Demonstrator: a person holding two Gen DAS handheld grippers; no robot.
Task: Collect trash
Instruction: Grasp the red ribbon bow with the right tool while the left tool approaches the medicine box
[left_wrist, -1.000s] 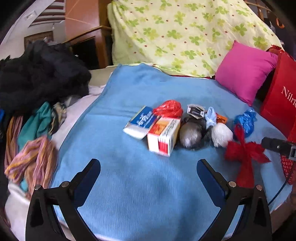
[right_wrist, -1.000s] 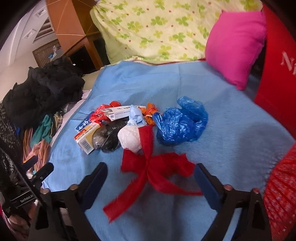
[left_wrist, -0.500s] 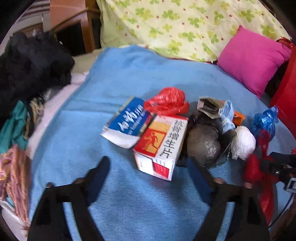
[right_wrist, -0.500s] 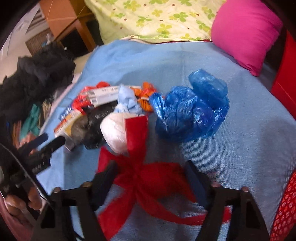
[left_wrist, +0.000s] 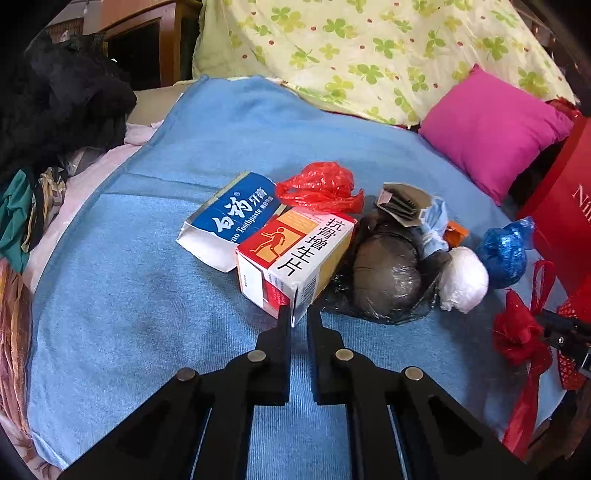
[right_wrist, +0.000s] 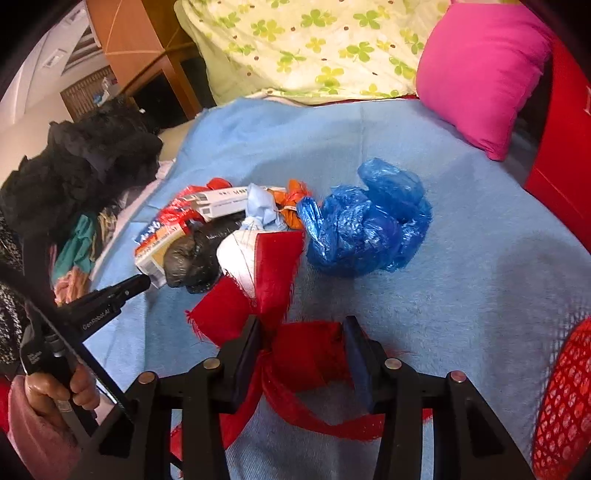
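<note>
Since a second ago my left gripper has dropped toward the medicine box, its jaws pinching the near corner. Angled down, my right gripper has been closing, half-open around the red ribbon bow. Only its view shows my left hand.

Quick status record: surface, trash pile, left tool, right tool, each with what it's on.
surface: blue blanket
pile: toothpaste box, medicine box, dark bag, white bag, blue bag
left tool: jaws just closed, pinching near corner of medicine box
right tool: jaws closing around red ribbon bow, not yet pressing it
</note>
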